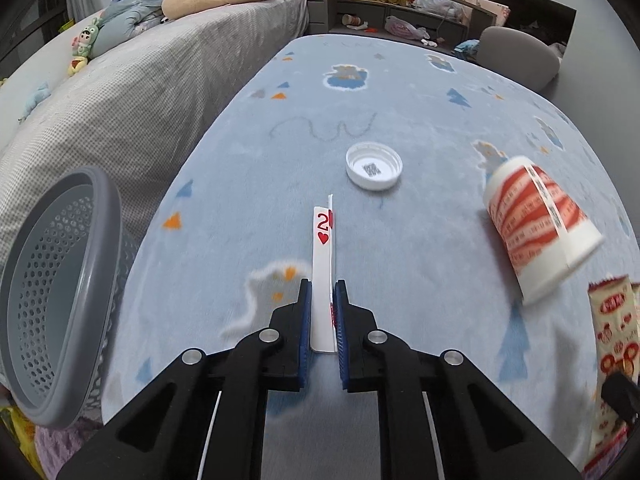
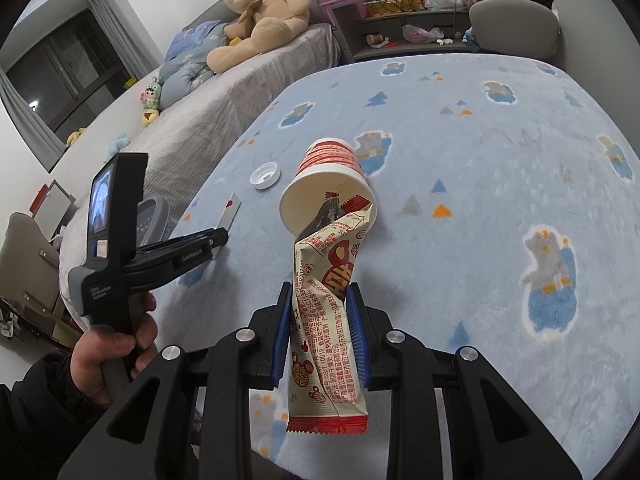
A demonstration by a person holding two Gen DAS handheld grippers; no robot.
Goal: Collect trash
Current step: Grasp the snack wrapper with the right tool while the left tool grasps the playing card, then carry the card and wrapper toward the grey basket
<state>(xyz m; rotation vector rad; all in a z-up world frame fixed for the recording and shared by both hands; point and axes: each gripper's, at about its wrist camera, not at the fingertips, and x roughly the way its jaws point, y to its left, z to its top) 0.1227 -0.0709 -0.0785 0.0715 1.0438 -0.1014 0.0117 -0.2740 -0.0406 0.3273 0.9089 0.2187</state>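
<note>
Both tools are loaded now — the left gripper (image 1: 323, 292) clamped on the playing card (image 1: 323, 264), the right gripper (image 2: 318, 300) pinching the snack wrapper (image 2: 330, 308) above the blanket — so each load probably goes next into the grey basket (image 1: 60, 300).

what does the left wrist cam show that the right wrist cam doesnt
Only the left wrist view: the grey perforated basket face-on, and the left gripper shut on the playing card.
Only the right wrist view: the right gripper shut on the snack wrapper, and the person's hand.
Both: the paper cup on its side, the white lid, the blue blanket.
</note>
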